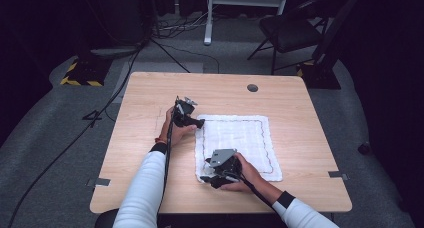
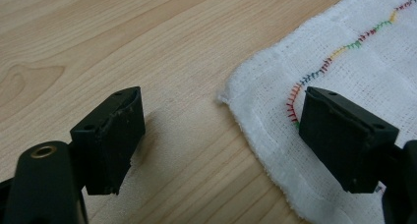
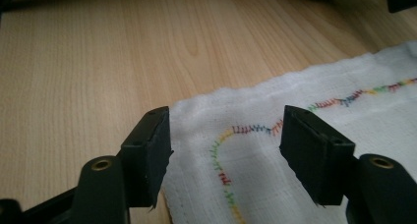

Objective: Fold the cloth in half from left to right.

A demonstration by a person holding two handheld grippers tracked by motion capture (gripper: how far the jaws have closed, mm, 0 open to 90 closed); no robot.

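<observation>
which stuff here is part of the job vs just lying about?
In the job, judging by where the grippers are:
white cloth with coloured stitching
left gripper, open at a cloth corner
right gripper, open at a cloth corner

Lying about:
folding chair
floor cables
grey round plug in the table

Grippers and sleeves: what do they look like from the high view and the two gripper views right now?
Both tools are black. The left gripper and the right gripper each carry a grey three-cornered plate on top and trail a black cable back along the forearm. In the gripper views, the jaws are blocky black pads with small screw holes, on arms with brass-coloured inserts. The person wears white sleeves with black cuffs.
</observation>
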